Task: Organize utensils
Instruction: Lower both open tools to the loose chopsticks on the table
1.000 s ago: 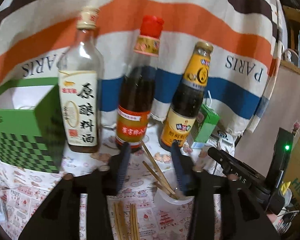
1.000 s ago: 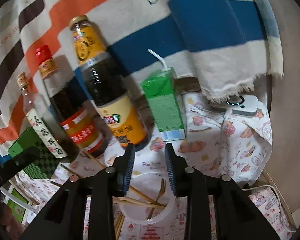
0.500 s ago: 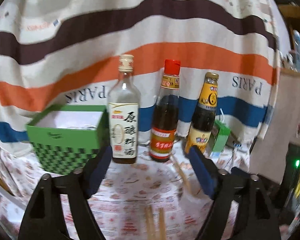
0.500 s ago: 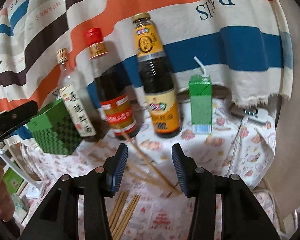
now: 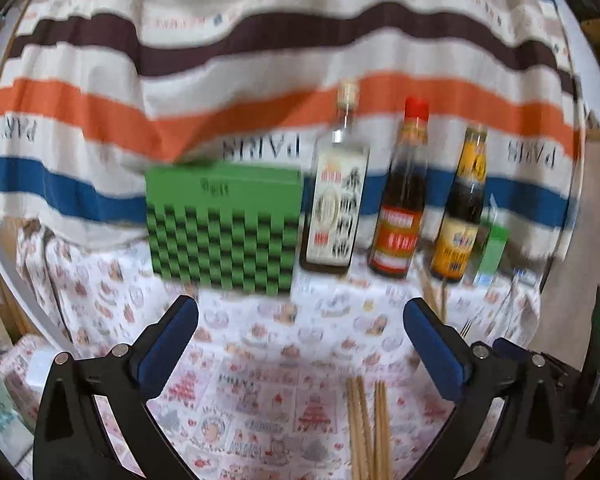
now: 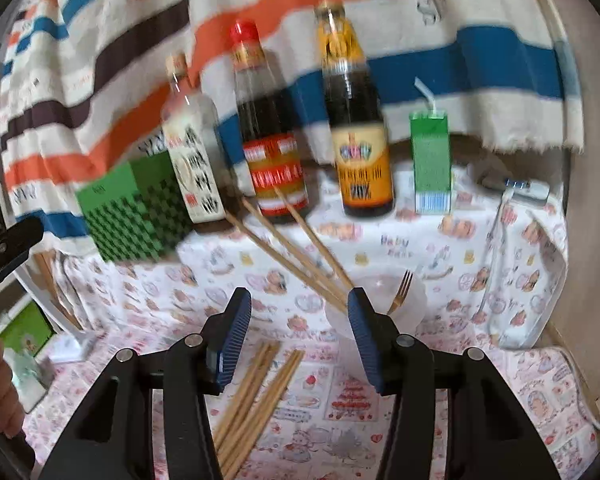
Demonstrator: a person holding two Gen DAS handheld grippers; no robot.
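Left gripper (image 5: 300, 344) opening wide on nothing, right gripper (image 6: 299, 332) opening, empty, over loose chopsticks (image 6: 256, 396) lying near, clear cup (image 6: 412, 304) holding chopsticks and fork right, three sauce bottles (image 6: 274, 160) and green box (image 5: 224, 224) standing far.

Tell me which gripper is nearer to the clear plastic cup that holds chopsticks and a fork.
Right. The right gripper has the clear plastic cup just beyond its fingertip. The left gripper sits further left; its view barely shows it.
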